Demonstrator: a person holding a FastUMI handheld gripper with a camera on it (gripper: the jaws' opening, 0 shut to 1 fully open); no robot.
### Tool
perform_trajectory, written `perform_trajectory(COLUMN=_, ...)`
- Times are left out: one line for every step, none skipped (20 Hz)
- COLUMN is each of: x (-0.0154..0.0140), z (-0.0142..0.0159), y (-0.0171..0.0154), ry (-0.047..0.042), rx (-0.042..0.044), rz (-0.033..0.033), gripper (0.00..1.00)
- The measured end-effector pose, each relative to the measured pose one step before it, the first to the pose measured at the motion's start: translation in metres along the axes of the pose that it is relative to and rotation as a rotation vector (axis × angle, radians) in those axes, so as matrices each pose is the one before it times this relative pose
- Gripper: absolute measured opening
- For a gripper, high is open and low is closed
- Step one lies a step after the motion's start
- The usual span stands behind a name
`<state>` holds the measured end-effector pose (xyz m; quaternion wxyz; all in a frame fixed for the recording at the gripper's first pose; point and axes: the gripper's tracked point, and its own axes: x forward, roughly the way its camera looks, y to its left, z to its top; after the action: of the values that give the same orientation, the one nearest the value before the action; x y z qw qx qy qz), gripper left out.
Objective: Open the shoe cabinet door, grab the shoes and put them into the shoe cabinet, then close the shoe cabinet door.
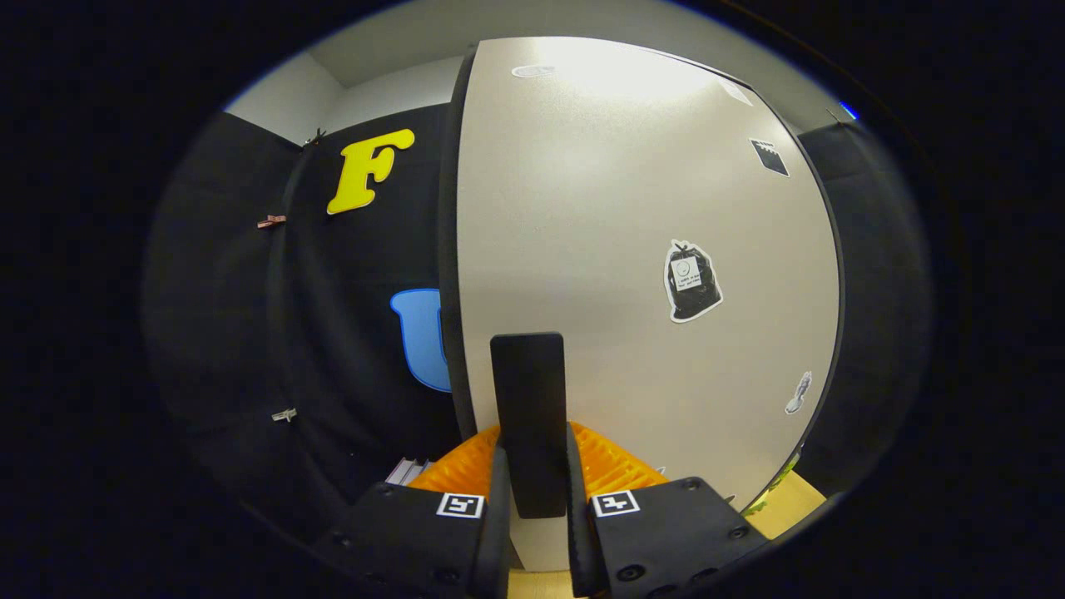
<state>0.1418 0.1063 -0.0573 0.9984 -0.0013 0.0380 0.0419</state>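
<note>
Gripper (532, 487) fingers clamping the black handle (528, 416) of the cabinet door (616, 249); door step underway, next calling for a steady swing.

Pale wood floor (792, 504), tool (537, 443) gripping door handle (527, 374)

hand-held gripper (533, 491) | fingers (497, 499) closed in from both sides, pressing on what stands between them | pointing forward

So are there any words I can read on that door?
Black bag sticker on the cabinet door: tiny print, too small to read.
Other stickers: no words readable.
The gripper, its fingers closed on the door handle, carries square patterns, not words.
</note>
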Motion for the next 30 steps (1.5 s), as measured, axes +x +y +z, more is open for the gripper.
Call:
perform_trajectory(x=-0.00668, z=-0.00037, y=-0.00078, ry=0.00464, rx=-0.00009, rz=0.00738, gripper=0.32)
perform_trajectory(x=-0.00777, z=0.00010, y=-0.00156, ry=0.00093, rx=-0.00003, rz=0.00424, gripper=0.32)
perform_trajectory(x=-0.00747, z=0.00024, y=-0.00162, ry=-0.00367, rx=0.00033, rz=0.00229, gripper=0.32)
perform_trajectory(x=-0.00717, z=0.00024, y=-0.00128, ry=-0.00168, rx=-0.00157, rz=0.00144, gripper=0.32)
perform_trajectory(x=-0.00739, z=0.00009, y=-0.00247, ry=-0.00109, rx=0.00231, rz=0.00242, gripper=0.32)
perform_trajectory(x=-0.00733, z=-0.00048, y=-0.00231, ry=0.00247, rx=0.00526, rz=0.00271, gripper=0.32)
perform_trajectory(x=-0.00795, z=0.00018, y=-0.00318, ry=-0.00039, rx=0.00731, rz=0.00319, gripper=0.32)
perform_trajectory(x=-0.00698, z=0.00026, y=-0.00317, ry=0.00110, rx=0.00441, rz=0.00266, gripper=0.32)
perform_trajectory(x=-0.00594, z=0.00033, y=-0.00276, ry=0.00132, rx=0.00154, rz=0.00229, gripper=0.32)
perform_trajectory(x=-0.00661, z=0.00079, y=-0.00251, ry=-0.00270, rx=-0.00135, rz=0.00190, gripper=0.32)
perform_trajectory(x=-0.00706, z=-0.00007, y=-0.00287, ry=-0.00069, rx=-0.00068, rz=0.00238, gripper=0.32)
perform_trajectory(x=-0.00727, z=0.00052, y=-0.00363, ry=-0.00086, rx=0.00069, rz=0.00185, gripper=0.32)
perform_trajectory(x=-0.00678, z=-0.00027, y=-0.00379, ry=0.00112, rx=0.00256, rz=0.00367, gripper=0.32)
perform_trajectory(x=-0.00683, z=0.00059, y=-0.00372, ry=0.00134, rx=0.00424, rz=0.00681, gripper=0.32)
perform_trajectory(x=-0.00654, z=0.00025, y=-0.00383, ry=0.00161, rx=0.00510, rz=0.00864, gripper=0.32)
perform_trajectory(x=-0.00595, z=0.00065, y=-0.00386, ry=0.00125, rx=0.00427, rz=0.00874, gripper=0.32)
perform_trajectory(x=-0.00650, z=-0.00021, y=-0.00385, ry=0.00570, rx=0.00187, rz=0.01083, gripper=0.32)
perform_trajectory(x=-0.00723, z=-0.00021, y=-0.00419, ry=0.00675, rx=0.00014, rz=0.01188, gripper=0.32)
perform_trajectory(x=-0.00664, z=0.00006, y=-0.00483, ry=0.00551, rx=-0.00131, rz=0.01172, gripper=0.32)
perform_trajectory(x=-0.00701, z=0.00046, y=-0.00437, ry=0.00402, rx=-0.00283, rz=0.01213, gripper=0.32)
perform_trajectory(x=-0.00709, z=-0.00007, y=-0.00478, ry=0.00332, rx=0.00067, rz=0.01274, gripper=0.32)
perform_trajectory(x=-0.00779, z=-0.00009, y=-0.00568, ry=0.00624, rx=0.00102, rz=0.01095, gripper=0.32)
perform_trajectory(x=-0.00533, z=0.00096, y=-0.00697, ry=0.00108, rx=0.00283, rz=0.00783, gripper=0.32)
perform_trajectory(x=-0.00539, z=0.00085, y=-0.00618, ry=0.00284, rx=0.00159, rz=0.00641, gripper=0.32)
perform_trajectory(x=-0.00546, z=0.00030, y=-0.00490, ry=0.00330, rx=-0.00061, rz=0.00811, gripper=0.32)
perform_trajectory(x=-0.00486, z=0.00017, y=-0.00388, ry=0.00093, rx=-0.00159, rz=0.01143, gripper=0.32)
perform_trajectory(x=-0.00464, z=-0.00043, y=-0.00457, ry=0.00456, rx=0.00168, rz=0.01059, gripper=0.32)
perform_trajectory(x=-0.00476, z=0.00024, y=-0.00465, ry=0.00334, rx=0.00463, rz=0.00657, gripper=0.32)
perform_trajectory(x=-0.00481, z=0.00005, y=-0.00513, ry=0.00229, rx=0.00309, rz=0.00194, gripper=0.32)
perform_trajectory(x=-0.00470, z=0.00063, y=-0.00496, ry=-0.00121, rx=0.00048, rz=-0.00096, gripper=0.32)
